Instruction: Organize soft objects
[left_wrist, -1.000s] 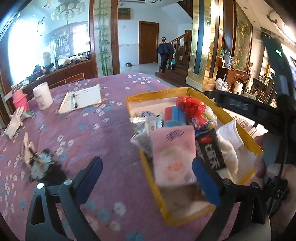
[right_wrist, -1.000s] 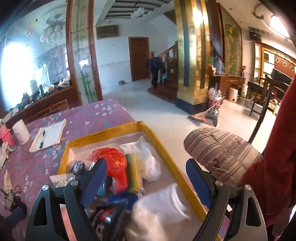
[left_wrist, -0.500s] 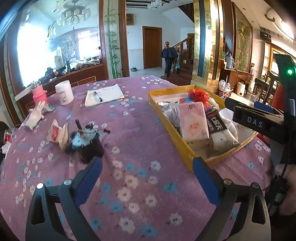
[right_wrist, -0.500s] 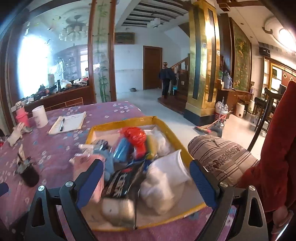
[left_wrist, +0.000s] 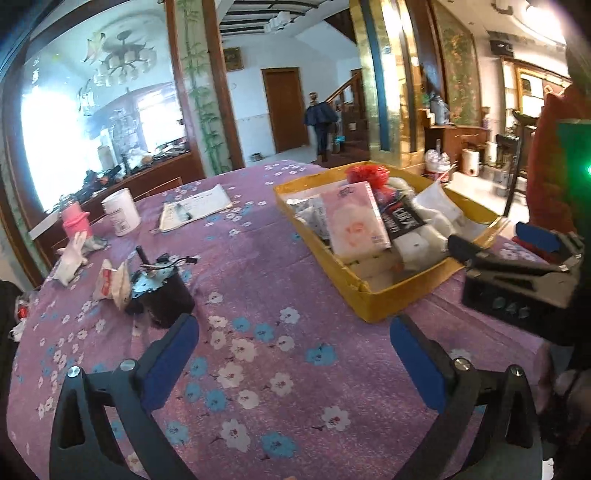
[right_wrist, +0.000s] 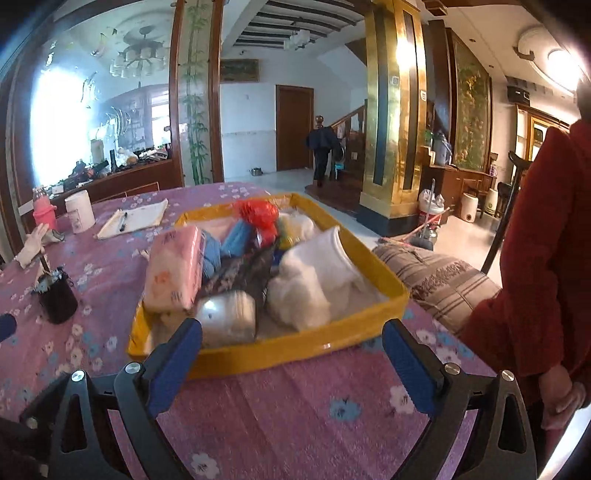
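I have the left gripper (left_wrist: 293, 347) spread wide with nothing between its blue pads, hovering over the purple flowered tablecloth (left_wrist: 258, 280) of the table; the right gripper (right_wrist: 291, 349) is likewise spread and empty, just short of the near wall of the yellow tray (right_wrist: 295, 352). The tray sits on the table toward its right edge and is piled with soft things: a pink tissue pack (right_wrist: 173, 273) leans at its left side; a white cloth bundle (right_wrist: 310, 280) fills the right; a red plastic bag (right_wrist: 258, 214) sits at the back; a black printed pouch (left_wrist: 402, 221) lies in the middle; blue rolled items (right_wrist: 232, 242) lie behind the pack. In the left view I see the right gripper's body (left_wrist: 517, 280) beside the tray's near right corner. Left of the tray, well apart, stand a black pot (left_wrist: 162, 291) with clutter in it, a crumpled wrapper (left_wrist: 110, 282), a white cup (left_wrist: 121, 211), a pink bottle (left_wrist: 75, 221) and a notepad with a pen (left_wrist: 195, 210).
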